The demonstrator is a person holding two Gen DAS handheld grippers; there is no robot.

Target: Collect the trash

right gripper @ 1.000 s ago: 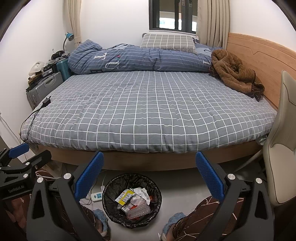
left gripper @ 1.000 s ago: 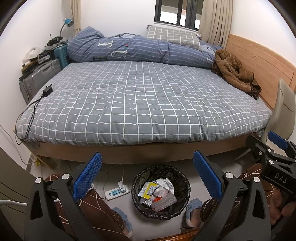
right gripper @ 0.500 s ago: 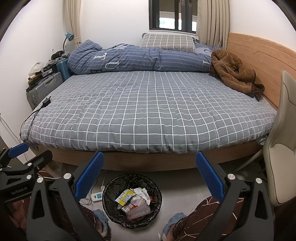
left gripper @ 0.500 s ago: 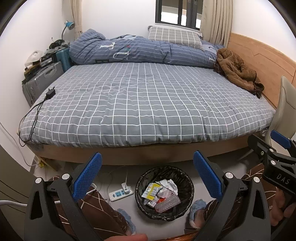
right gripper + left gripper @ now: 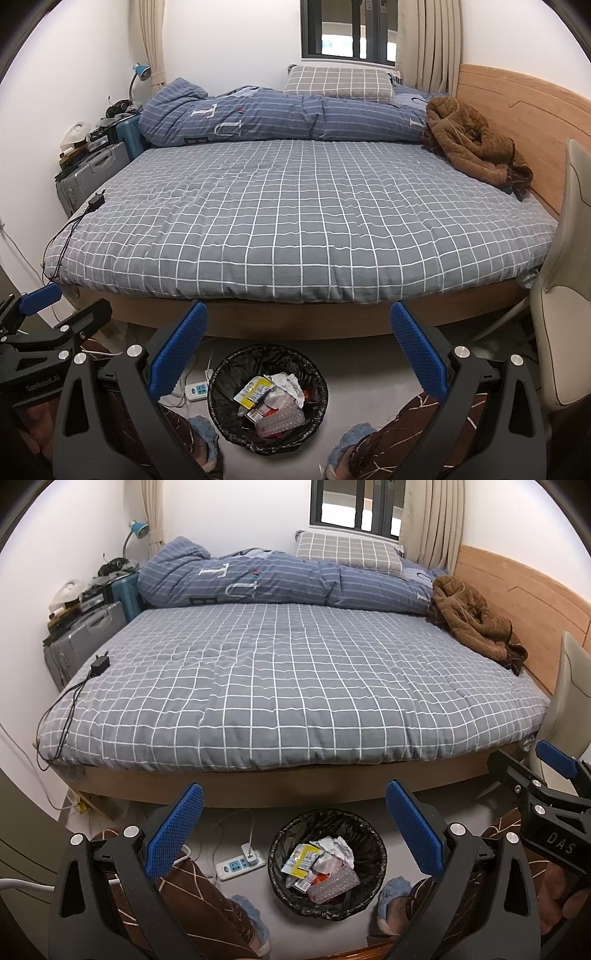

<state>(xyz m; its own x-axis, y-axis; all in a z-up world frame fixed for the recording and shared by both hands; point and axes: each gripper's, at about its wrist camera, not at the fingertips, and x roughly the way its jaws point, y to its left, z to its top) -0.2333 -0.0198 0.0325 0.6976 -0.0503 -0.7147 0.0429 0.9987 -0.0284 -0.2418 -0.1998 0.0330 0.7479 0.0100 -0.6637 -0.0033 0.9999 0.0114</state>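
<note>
A round black-lined trash bin (image 5: 373, 853) (image 5: 221, 376) stands on the floor between the person's feet, in front of the bed. Inside lie a yellow wrapper (image 5: 300, 857) (image 5: 254, 390), crumpled white paper (image 5: 338, 846) (image 5: 286, 381) and a clear plastic piece (image 5: 334, 884) (image 5: 280, 419). My left gripper (image 5: 293, 830) hangs above the bin, open, nothing between its blue pads. My right gripper (image 5: 298, 349) is also open and empty, above the bin. Each gripper shows at the edge of the other's view.
A bed with a grey checked cover (image 5: 295, 679) fills the room ahead; a brown coat (image 5: 472, 624) and a folded blue quilt (image 5: 258, 579) lie on it. A charger and cable (image 5: 99, 664) rest at its left edge. A power strip (image 5: 240, 864) lies left of the bin. A beige chair (image 5: 565, 295) stands right; suitcases (image 5: 85, 638) left.
The left wrist view has shifted so the bin sits further right and the bed lower in its frame. The right wrist view is nearly unchanged. Both grippers stay open.
</note>
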